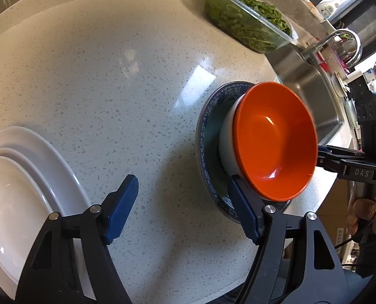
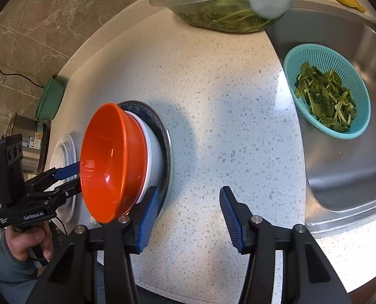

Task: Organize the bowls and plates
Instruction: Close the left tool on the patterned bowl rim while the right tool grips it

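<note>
On the blue plate point(image 1: 208, 126), orange bowl point(image 1: 276, 139) nests in white bowl point(image 1: 227, 136); both grippers spread, empty

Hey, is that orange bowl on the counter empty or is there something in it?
Empty. The orange bowl shows only bare glossy inside, with light glinting off it, in both views.

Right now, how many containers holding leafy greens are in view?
2. A clear container of greens sits on the counter's far edge beside the sink; a teal colander of greens sits inside the sink. Others may lie out of frame.
</note>
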A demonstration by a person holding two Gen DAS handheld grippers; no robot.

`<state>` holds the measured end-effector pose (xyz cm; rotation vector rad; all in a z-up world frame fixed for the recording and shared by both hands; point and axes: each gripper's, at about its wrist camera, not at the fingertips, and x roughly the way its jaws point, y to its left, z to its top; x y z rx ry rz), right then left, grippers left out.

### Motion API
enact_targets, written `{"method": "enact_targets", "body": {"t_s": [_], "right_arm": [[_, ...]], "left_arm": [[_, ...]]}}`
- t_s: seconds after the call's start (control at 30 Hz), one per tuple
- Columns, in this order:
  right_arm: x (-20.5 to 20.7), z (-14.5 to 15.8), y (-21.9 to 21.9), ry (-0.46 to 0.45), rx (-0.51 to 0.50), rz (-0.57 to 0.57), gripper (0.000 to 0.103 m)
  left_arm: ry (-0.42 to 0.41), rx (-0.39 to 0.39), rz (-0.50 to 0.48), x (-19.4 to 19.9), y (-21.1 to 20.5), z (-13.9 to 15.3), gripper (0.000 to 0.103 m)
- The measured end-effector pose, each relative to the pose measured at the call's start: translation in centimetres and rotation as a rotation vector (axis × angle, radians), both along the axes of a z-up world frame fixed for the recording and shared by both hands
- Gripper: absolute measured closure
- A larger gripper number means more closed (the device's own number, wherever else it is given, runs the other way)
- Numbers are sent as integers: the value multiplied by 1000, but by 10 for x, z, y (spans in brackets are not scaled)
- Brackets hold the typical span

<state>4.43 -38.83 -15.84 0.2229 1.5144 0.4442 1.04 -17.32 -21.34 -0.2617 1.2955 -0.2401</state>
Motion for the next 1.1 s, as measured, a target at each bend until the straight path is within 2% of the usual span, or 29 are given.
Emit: {"method": "enact_targets", "body": {"t_s": [0.13,0.33,0.5,0.73,0.83,0.97,1.1], "right_arm": [[2,0,2,-25,1,20,50],[5,-2,11,-54,-3,78,54],[7,-8,15,-60,21,102,55],[13,-19,12,-30,78,49,55],[14,-19,13,-33,80,37,58],[13,-18,15,-29,104,33,69],[16,-19,20,-22,119,44,78]], "left_arm": [[33,7,10,10,0,-10,30],[7,58,3,25,-5,-13,32],[9,27,-21,32,-10,-18,49],[7,14,-23,38,-9,-19,52],[-1,-1,-34,38,-10,-18,58],[-15,-3,-65,40,-17,-15,73],[-7,-5,-87,45,-23,-15,82]]}}
